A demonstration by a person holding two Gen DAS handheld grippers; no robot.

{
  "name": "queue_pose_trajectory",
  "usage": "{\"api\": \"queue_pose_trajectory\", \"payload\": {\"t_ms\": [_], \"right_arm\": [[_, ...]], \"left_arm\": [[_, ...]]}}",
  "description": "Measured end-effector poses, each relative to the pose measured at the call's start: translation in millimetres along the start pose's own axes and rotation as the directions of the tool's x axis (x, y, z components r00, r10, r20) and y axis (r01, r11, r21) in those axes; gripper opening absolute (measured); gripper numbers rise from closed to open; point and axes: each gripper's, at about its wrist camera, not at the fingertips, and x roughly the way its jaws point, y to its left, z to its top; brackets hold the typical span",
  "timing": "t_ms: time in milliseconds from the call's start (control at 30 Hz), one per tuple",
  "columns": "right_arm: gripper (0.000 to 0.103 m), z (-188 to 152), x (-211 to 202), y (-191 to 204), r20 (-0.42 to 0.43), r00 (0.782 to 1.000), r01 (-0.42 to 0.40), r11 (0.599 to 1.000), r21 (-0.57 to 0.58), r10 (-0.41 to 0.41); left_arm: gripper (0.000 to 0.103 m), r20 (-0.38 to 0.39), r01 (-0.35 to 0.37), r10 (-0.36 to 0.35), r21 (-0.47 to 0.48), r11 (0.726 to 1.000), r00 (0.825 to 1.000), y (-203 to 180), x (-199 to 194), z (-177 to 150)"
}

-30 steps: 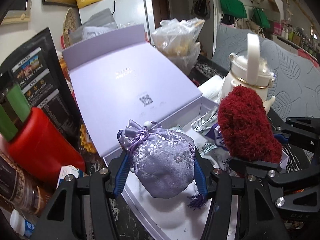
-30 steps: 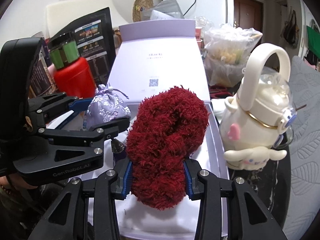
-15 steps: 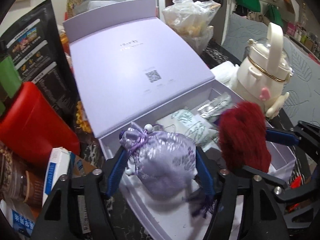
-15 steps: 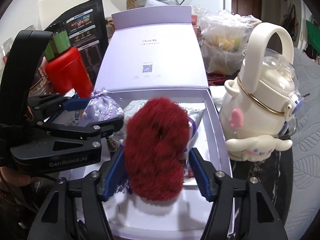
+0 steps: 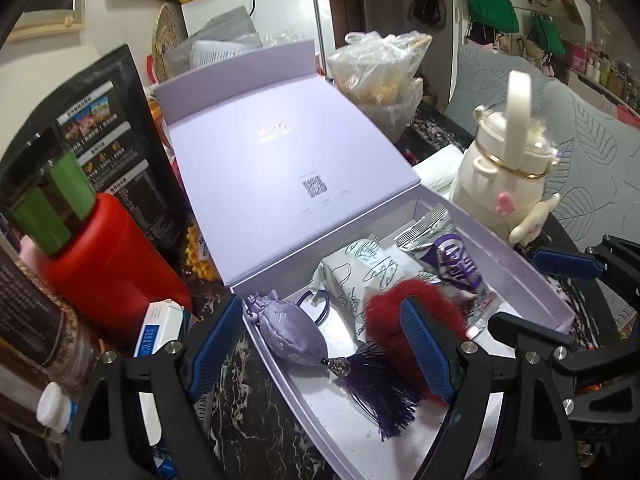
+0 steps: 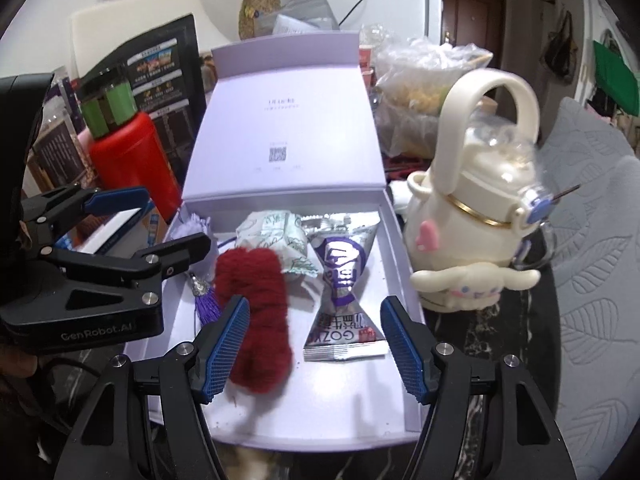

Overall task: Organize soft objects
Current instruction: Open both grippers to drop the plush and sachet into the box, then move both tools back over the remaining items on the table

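Both released since a second ago: left hand-held gripper point(image 5: 320, 344) spread, right hand-held gripper point(image 6: 316, 344) spread; lilac pouch point(image 5: 290, 332) and fuzzy red bundle point(image 6: 256, 312) lying in lavender box point(image 6: 396, 240).

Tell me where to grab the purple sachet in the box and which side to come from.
Grip the purple sachet across its plump body, not the tassel or drawstring neck. It lies on its side against the left wall of the lavender box, tassel pointing toward the camera. Come from above with the left gripper, one finger on each long flank. The red fuzzy item beside it probably leaves little room.
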Motion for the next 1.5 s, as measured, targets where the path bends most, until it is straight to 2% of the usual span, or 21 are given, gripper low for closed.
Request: {"api": "queue_pose_trajectory", "payload": {"t_ms": [500,1100,1200,1300,1367,1500], "right_arm": [[0.068,2,-64,11,0.11,0.993,0.03,1.0,-0.002,-0.03],[0.069,-17,-144,34,0.244,0.969,0.043,0.999,-0.019,-0.037],[0.071,-24,-156,38,0.262,0.964,0.049,0.999,-0.015,-0.043],[0.072,-31,-167,42,0.275,0.96,0.052,0.999,-0.011,-0.047],[0.073,-36,-173,44,0.283,0.958,0.056,0.998,-0.007,-0.052],[0.076,-47,-186,51,0.296,0.953,0.066,0.998,-0.007,-0.061]], "left_arm": [[0.081,0.114,0.005,-0.005,0.004,1.0,0.993,-6,-68,4],[0.082,0.269,0.009,-0.007,-0.004,1.0,0.963,-12,-164,-14],[0.083,0.282,0.013,-0.009,-0.01,1.0,0.959,-13,-175,-20],[0.089,0.291,0.019,-0.016,-0.008,1.0,0.957,-14,-185,-28],[0.098,0.301,0.026,-0.023,-0.004,1.0,0.953,-15,-193,-35],[0.1,0.332,0.015,-0.012,-0.007,1.0,0.943,-17,-207,-49]]}}
